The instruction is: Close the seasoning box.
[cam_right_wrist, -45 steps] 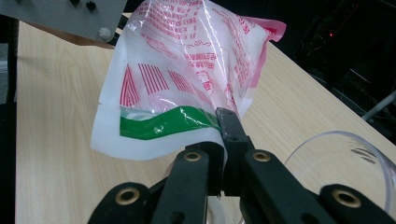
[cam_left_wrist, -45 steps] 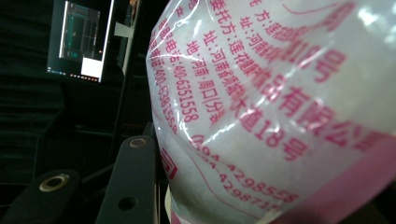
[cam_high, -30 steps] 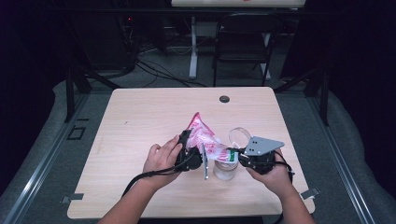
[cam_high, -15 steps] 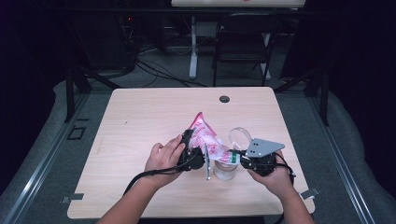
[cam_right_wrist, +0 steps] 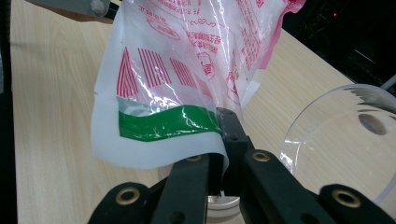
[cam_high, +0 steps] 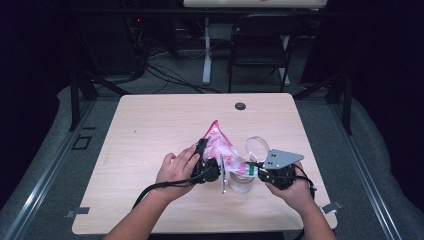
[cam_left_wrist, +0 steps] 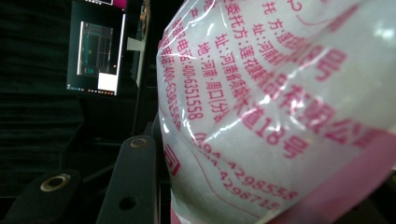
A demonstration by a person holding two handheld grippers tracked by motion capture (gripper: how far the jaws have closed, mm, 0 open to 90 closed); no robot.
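I have the pink-and-white plastic bag (cam_high: 220, 147) held over the near middle of the table (cam_high: 150, 130), its lower end sitting above a clear jar (cam_high: 239, 181), with the jar's clear lid (cam_high: 257, 146) just beyond on the right. My right gripper (cam_right_wrist: 219, 140) is pinched tight on the bag's green-striped edge, only a thin lip of film between its fingers (cam_right_wrist: 232, 135). My left gripper (cam_high: 210, 162) holds the bulging body of the bag at a middling width; the film presses against one jaw in the left gripper view, the other jaw is hidden behind it. The bag's long axis runs from far-left, raised, down to near-right, so the sealed pink corner points up and away while the green-striped mouth points down toward the jar. My worry is the right-hand pinch: so little film is caught that I judge a tug or a tilt could slip it free, and the mouth would swing off the jar and spill whatever is inside across the table. Squeezing harder with the left could also burst contents out faster than the jar takes them.
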